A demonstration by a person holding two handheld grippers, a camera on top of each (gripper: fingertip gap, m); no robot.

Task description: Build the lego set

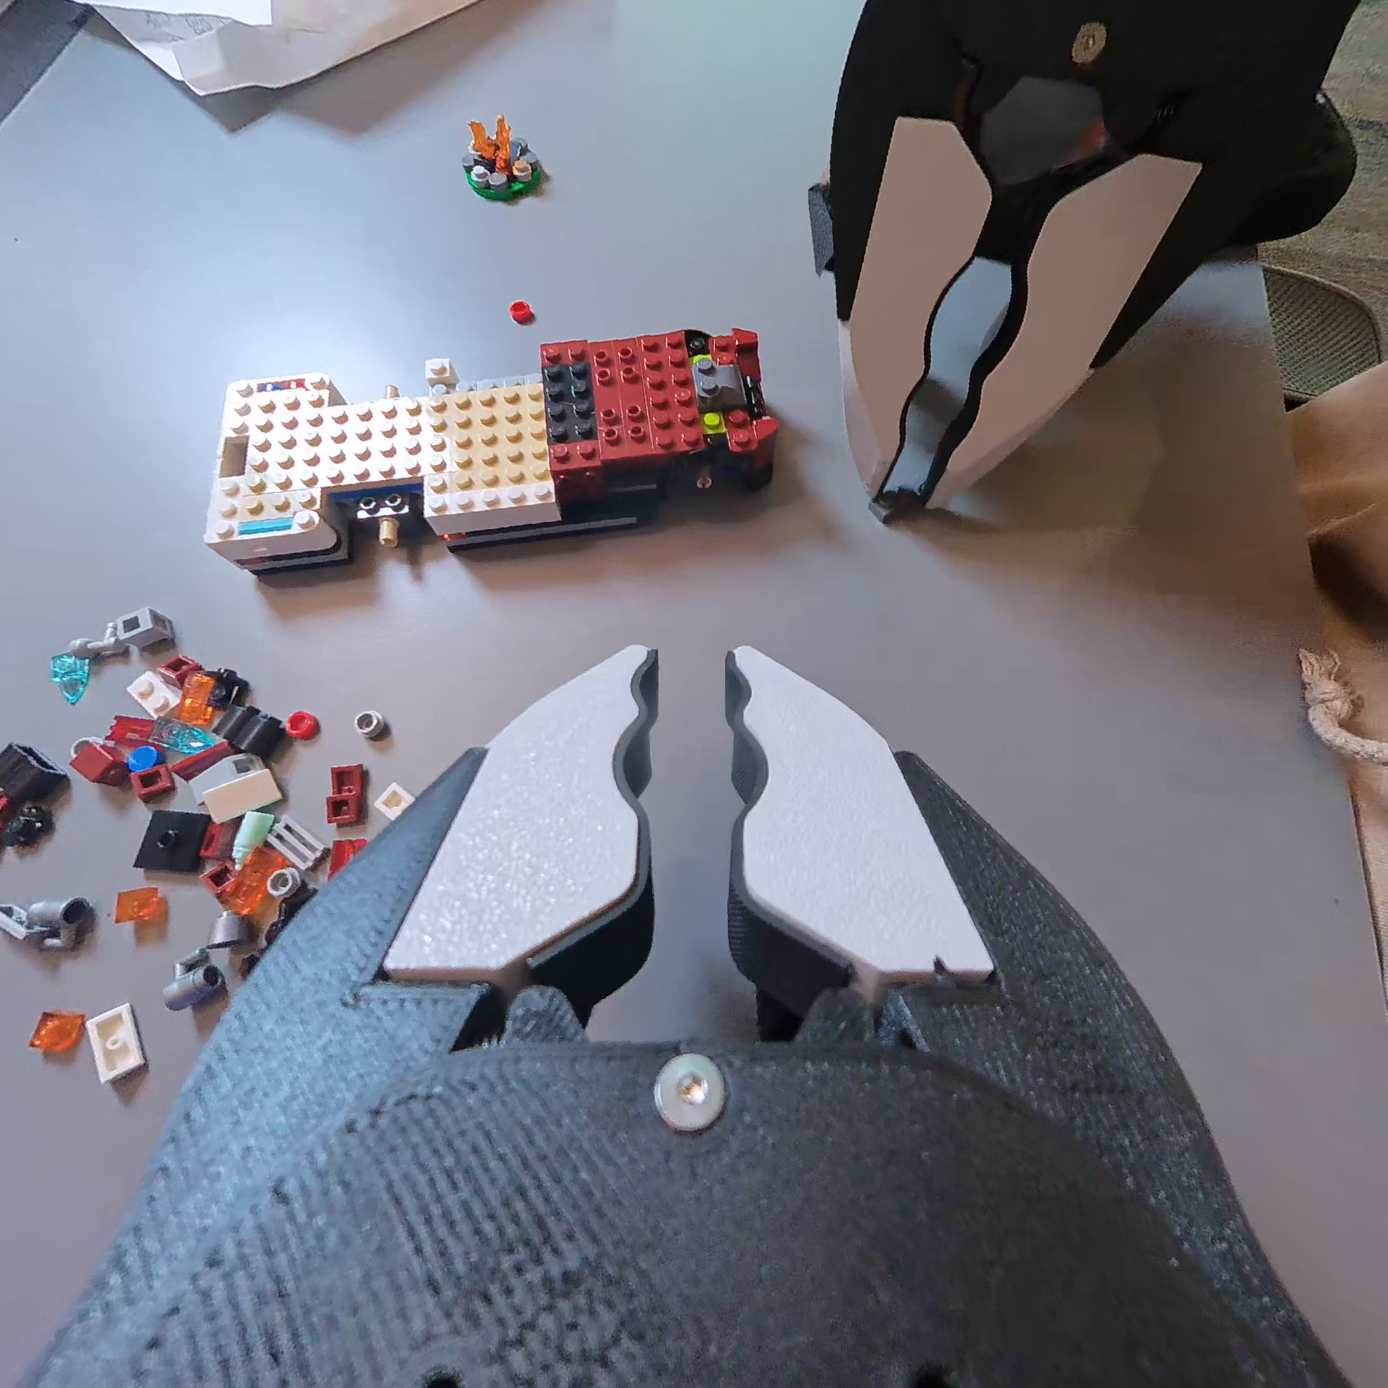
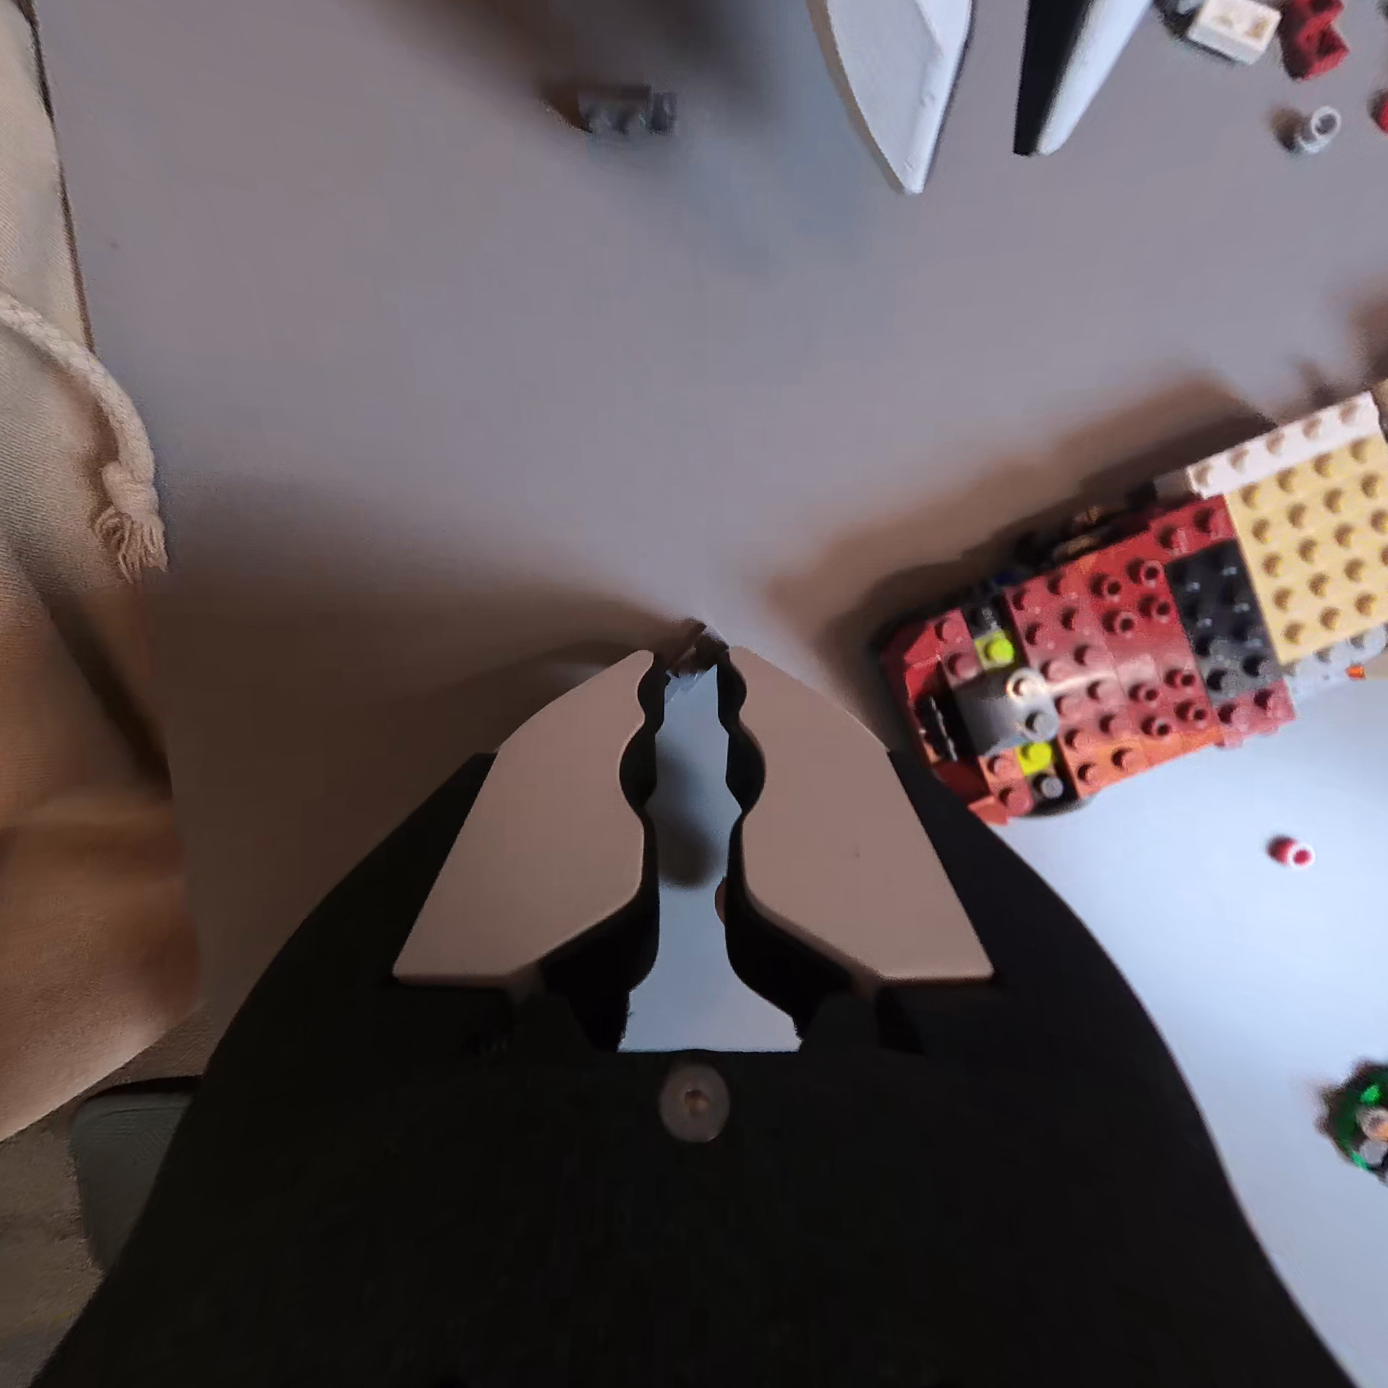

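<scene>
The long brick model lies flat in the middle of the grey table. One end is white, the middle is tan, and the other end is dark red. It looks light and hard, but it is made of many little bricks pushed together, so it could snap apart if squeezed in the wrong spot. I think the long flat sides are the best place to take hold.

The left claw hangs over bare table, just in front of the model. Its two white fingers stand a little apart, and nothing is between them. A heap of loose little bricks lies beside it on its left: red, black, white, orange and see-through blue ones. They are tiny and smooth, so they may slip.

The right claw points down at the table near the red end of the model. It is pinching a small dark piece at its very tips, and the piece sits right on the table. The piece is too small and blurry to say what it is.

Farther off sits a tiny campfire on a green round base, and a small red stud. A tan cloth bag with a cord lies at the table's edge.
</scene>
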